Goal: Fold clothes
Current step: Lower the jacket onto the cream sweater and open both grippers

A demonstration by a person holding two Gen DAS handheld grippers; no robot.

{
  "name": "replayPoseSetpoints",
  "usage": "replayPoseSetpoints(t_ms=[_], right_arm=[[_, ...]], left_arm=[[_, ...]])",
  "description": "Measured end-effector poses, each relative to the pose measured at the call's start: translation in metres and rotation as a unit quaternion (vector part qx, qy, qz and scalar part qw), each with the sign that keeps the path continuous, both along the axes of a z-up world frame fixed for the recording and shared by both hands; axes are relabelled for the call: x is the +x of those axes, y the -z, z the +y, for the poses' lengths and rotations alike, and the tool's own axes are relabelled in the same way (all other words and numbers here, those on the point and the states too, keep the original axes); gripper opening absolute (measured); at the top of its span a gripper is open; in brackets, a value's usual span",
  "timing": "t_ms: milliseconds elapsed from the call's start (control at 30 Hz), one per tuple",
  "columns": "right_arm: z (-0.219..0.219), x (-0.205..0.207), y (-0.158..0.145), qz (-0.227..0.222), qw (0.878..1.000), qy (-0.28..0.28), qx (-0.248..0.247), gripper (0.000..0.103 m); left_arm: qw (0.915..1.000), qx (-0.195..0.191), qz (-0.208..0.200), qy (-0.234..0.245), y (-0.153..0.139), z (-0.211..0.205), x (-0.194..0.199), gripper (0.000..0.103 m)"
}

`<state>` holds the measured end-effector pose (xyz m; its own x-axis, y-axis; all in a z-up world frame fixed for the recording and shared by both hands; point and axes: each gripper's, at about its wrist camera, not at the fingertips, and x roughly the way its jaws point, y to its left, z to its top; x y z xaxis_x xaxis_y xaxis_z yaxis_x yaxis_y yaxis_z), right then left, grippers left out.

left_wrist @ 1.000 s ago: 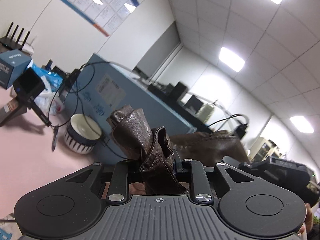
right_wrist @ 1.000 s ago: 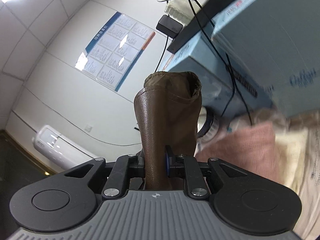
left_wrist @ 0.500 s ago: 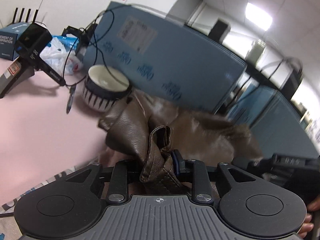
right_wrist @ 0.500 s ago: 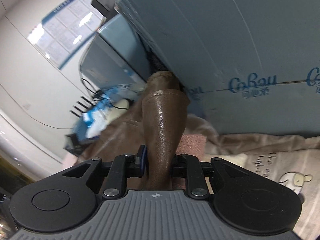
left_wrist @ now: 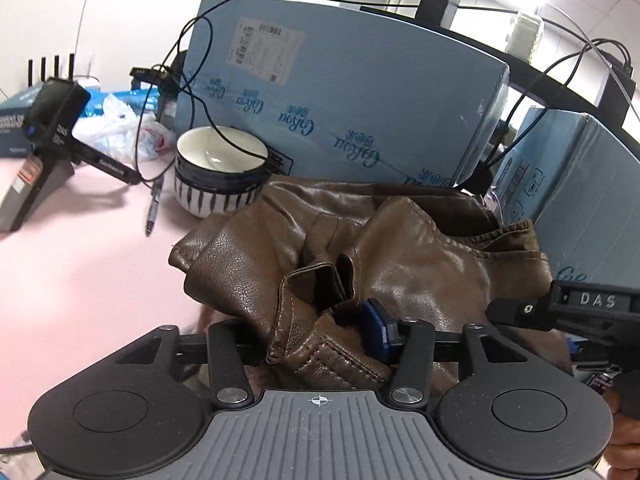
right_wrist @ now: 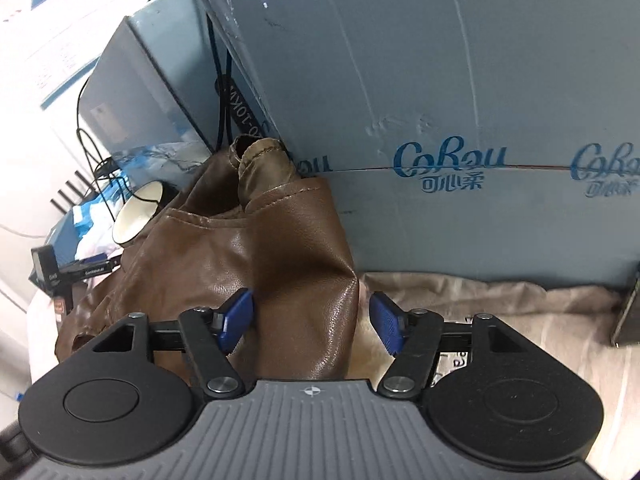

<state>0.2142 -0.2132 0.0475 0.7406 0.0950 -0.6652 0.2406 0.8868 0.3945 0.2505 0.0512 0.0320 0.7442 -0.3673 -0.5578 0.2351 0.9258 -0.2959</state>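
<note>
Two grippers are at work, and we count one brown jacket (left_wrist: 400, 248) between them. Our left gripper (left_wrist: 316, 332) pinches a bunched edge of the jacket tight between its fingers. Our right gripper (right_wrist: 308, 316) has its jaws wide apart, with a fold of the jacket lying loose between them, not squeezed. The jacket sits in a lumpy heap on the pink table (left_wrist: 72, 264), pushed up against the blue boxes (left_wrist: 360, 92) at the back.

We think we are in the middle of a fold. The jacket has been laid down, and one side looks let go. It is not flat or neat yet. Next, we think the left side should be let go too. Then both grippers need a fresh hold on an edge or sleeve to fold it over. The leather looks stiff and slippery, so we should grab it firmly.

Now we count the rest. We see one striped bowl (left_wrist: 220, 172) just beside the jacket, and one pen (left_wrist: 154, 208) near the bowl. We see one beige cloth (right_wrist: 500, 320) lying under the right gripper. We can make out two blue boxes side by side.
</note>
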Motion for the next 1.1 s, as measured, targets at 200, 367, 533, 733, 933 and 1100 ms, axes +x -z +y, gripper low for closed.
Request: replayPoseSetpoints(t_ms=[200, 367, 533, 733, 933, 1100], right_arm=[[0.013, -0.009, -0.026, 0.004, 0.998, 0.021, -0.056, 0.077], [0.010, -0.030, -0.045, 0.003, 0.997, 0.049, -0.060, 0.079], [0.014, -0.048, -0.057, -0.006, 0.997, 0.055, -0.062, 0.080], [0.032, -0.074, -0.066, -0.031, 0.996, 0.048, -0.064, 0.082], [0.054, -0.106, -0.079, -0.060, 0.997, 0.007, -0.050, 0.085], [0.070, -0.141, -0.088, -0.065, 0.996, -0.043, -0.049, 0.085]], left_arm=[[0.9994, 0.016, 0.028, -0.010, -0.007, -0.001, 0.005, 0.082], [0.9984, 0.016, 0.042, -0.033, -0.006, 0.003, 0.005, 0.098], [0.9969, -0.015, 0.048, -0.060, -0.008, 0.016, -0.004, 0.098], [0.9974, 0.003, -0.012, -0.072, -0.026, 0.033, -0.043, 0.098], [0.9927, 0.032, -0.077, -0.087, -0.048, 0.047, -0.092, 0.101], [0.9893, 0.054, -0.100, -0.091, -0.067, 0.053, -0.140, 0.102]])
